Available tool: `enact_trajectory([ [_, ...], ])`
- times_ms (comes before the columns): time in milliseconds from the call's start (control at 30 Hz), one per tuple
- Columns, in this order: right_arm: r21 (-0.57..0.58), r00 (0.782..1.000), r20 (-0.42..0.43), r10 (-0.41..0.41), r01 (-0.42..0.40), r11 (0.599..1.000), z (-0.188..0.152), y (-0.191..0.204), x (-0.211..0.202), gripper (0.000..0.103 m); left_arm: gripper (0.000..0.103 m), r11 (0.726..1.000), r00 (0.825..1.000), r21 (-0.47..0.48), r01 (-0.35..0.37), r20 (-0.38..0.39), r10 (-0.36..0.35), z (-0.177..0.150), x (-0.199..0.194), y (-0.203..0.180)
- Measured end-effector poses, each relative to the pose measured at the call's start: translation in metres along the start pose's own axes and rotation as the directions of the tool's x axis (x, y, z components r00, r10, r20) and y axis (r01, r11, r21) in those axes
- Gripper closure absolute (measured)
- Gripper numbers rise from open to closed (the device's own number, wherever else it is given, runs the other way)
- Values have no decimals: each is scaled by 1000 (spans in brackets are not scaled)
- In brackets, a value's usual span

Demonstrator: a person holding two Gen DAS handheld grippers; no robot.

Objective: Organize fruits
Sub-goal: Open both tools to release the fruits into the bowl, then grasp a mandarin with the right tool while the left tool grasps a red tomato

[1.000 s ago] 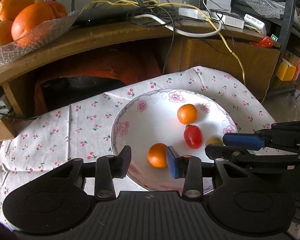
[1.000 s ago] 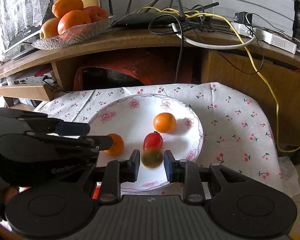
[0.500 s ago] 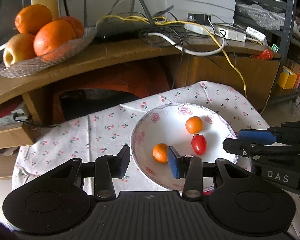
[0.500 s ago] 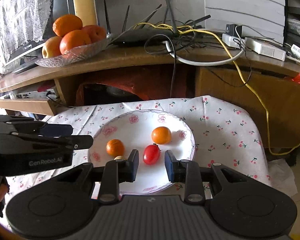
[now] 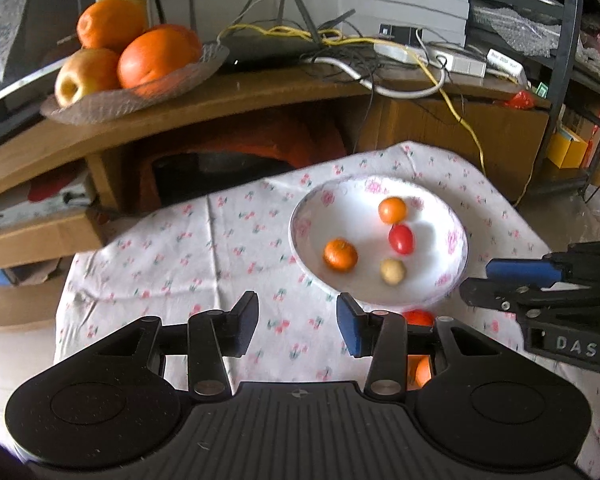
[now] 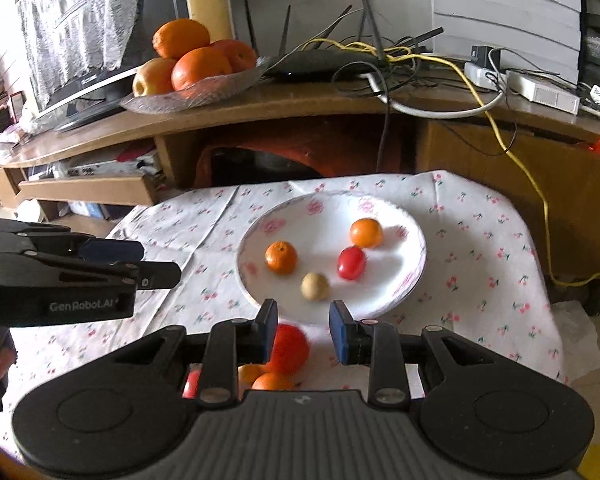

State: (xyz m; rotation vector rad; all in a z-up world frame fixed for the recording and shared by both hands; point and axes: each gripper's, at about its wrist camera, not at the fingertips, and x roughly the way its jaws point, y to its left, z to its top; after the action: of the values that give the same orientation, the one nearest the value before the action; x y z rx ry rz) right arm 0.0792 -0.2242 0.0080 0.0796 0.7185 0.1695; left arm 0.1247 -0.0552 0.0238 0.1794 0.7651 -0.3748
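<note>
White porcelain plate with pink flowers on its rim (image 6: 414,240) sits on your cherry-print white tablecloth (image 6: 480,248) and holds four fruits. Small orange tangerine (image 6: 281,257) on its left part, second small orange (image 6: 366,233) at the back, red cherry tomato (image 6: 351,263) just in front of that one, nearly touching it, small tan round fruit (image 6: 315,286) nearest you. All four rest apart from both tools.

Your right gripper (image 6: 303,332) is released, blue pads spread, nothing between them; it hangs just short of the plate's near rim. Below it, a few loose red and orange fruits (image 6: 288,346) lie on the cloth, partly hidden by the tool body.

Your left gripper (image 5: 297,324) is likewise released and empty, over bare cloth left of the plate (image 5: 300,248). In the right view it shows side-on at the left edge (image 6: 156,264).

Behind, a curved wooden shelf (image 6: 300,104) carries a clear glass dish of oranges and an apple (image 6: 196,68), a black router (image 6: 324,66) and tangled yellow and white cables (image 6: 440,80).
</note>
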Motion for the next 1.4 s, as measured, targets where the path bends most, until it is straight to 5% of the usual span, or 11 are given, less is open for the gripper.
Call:
enact_trajectory([
  [800, -12, 993, -101, 58, -60, 998, -35, 17, -4, 75, 53, 1000, 985, 26, 16, -173, -11, -67, 21, 8],
  [1067, -21, 988, -137, 65, -68, 997, -38, 14, 8, 75, 64, 1000, 987, 26, 14, -160, -10, -67, 27, 11],
  [1400, -61, 986, -156, 63, -73, 995, -38, 21, 22, 75, 64, 999, 988, 25, 39, -150, -35, -66, 18, 10],
])
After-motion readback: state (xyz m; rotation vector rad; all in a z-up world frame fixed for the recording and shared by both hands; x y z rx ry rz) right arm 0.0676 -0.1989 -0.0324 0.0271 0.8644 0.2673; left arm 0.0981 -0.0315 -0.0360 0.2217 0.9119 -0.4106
